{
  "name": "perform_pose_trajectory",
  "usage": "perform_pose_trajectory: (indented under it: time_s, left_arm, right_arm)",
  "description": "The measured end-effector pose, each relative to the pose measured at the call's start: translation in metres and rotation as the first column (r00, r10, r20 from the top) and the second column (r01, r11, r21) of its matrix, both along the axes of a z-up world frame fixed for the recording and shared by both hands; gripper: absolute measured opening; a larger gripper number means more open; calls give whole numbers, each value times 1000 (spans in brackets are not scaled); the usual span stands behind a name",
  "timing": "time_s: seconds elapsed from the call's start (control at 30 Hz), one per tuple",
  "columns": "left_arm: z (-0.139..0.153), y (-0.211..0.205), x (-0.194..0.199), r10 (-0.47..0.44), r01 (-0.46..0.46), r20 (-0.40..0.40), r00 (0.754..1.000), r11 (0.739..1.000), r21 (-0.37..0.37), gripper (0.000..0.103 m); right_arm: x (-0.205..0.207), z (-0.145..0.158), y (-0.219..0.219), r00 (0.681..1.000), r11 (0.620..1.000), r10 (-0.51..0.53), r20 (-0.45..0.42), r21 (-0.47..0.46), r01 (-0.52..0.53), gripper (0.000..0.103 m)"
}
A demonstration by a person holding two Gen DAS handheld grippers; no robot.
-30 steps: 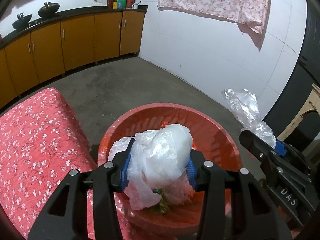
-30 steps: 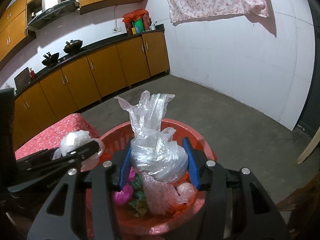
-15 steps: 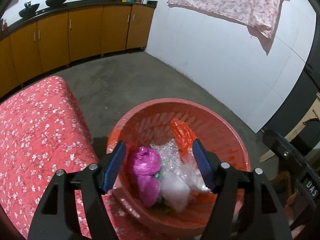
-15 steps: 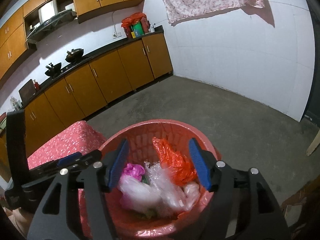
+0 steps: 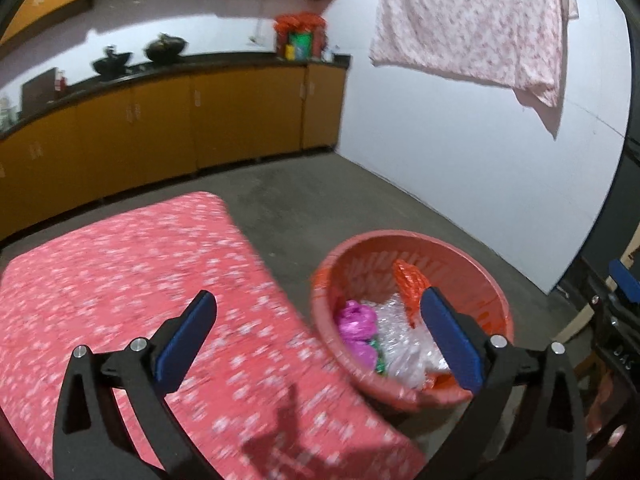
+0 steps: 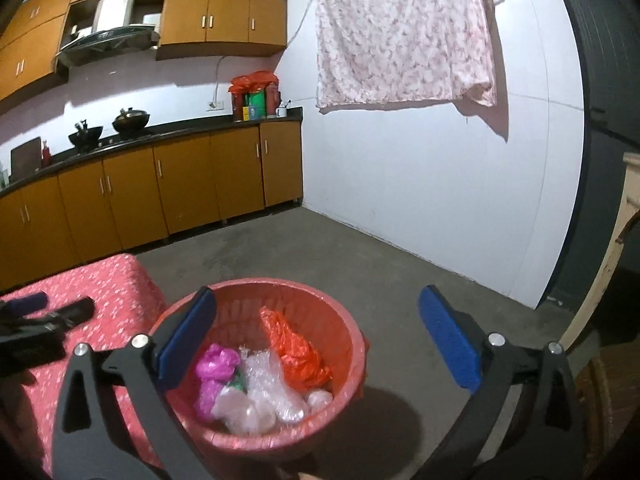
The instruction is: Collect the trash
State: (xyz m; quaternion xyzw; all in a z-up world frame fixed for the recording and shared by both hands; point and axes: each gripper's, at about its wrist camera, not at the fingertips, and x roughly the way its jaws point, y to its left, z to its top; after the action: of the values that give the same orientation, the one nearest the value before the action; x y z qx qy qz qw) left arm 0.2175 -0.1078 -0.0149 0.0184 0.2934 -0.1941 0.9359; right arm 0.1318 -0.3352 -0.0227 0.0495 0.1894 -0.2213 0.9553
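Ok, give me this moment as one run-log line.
left tongs: opening, nothing between | right tongs: opening, nothing between | round red plastic basket: holds crumpled plastic bags | floral red tablecloth: bare

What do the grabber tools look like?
Each tool is black with two long arms shaped like a V. The left tool and right tool both have flat blue pads on the fingertips and shiny silver bolts at the joints. White letters on the right one are too blurry to read.

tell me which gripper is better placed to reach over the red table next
Left, probably. The left gripper already hangs over the red floral table, jaws opening and empty. The right gripper frames the red basket beside the table, also opening and empty.
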Motion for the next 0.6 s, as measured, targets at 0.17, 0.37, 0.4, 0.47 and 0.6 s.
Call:
perform_pose_trajectory:
  time_s: [0.17,0.37,0.4,0.47,0.6]
  left_arm:
    - [13,41,-40,110,-112,71,991,993,34,101]
    - [22,81,-84,218,-225,124,968,974,41,101]
    - [23,88,-90,233,-239,124,964,970,32,101]
    - [25,96,-99,260,-265,133,956,964,18,101]
    - [28,109,-117,299,-305,151,942,952,13,101]
  right_arm:
    - [-28,10,33,998,998,58,-6,-32,-58,99]
    - [-62,18,67,988,987,151,20,-55,-150,99]
    - [-67,19,72,987,986,162,19,-53,-161,99]
    - [-75,20,81,983,982,181,18,-52,-180,99]
    - [-91,22,97,977,976,212,18,-48,-211,99]
